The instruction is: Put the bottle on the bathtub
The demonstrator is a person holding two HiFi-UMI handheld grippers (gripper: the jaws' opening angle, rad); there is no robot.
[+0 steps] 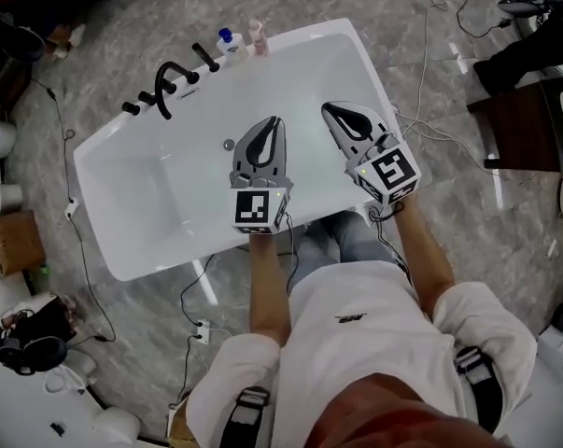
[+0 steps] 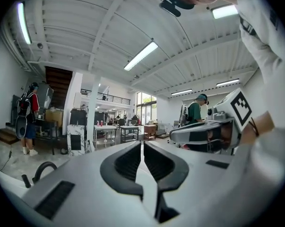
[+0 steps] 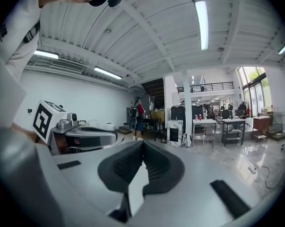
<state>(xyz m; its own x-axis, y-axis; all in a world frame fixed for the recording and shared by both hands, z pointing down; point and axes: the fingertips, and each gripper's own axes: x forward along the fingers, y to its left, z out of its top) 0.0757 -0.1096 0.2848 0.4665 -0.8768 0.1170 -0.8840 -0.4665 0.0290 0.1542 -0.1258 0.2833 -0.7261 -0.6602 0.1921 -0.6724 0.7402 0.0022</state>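
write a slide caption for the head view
Left gripper and right gripper, both shut and empty, above the white bathtub; two bottles on its far rim.

- Bathtub (image 1: 122, 185): on the floor ahead of the person, its length running from 8 to 2 o'clock in the head view.
- Drain (image 1: 228, 145): in the basin, near its middle.
- Faucet (image 1: 166, 84): on the far rim, at 10 o'clock of the drain.
- Bottle (image 1: 229, 41) and second bottle (image 1: 257, 34): side by side on that rim, at 2 o'clock of the faucet.
- Left tongs (image 1: 275, 122), right tongs (image 1: 330, 110): over the basin, side by side and apart, at 2 o'clock of the drain.
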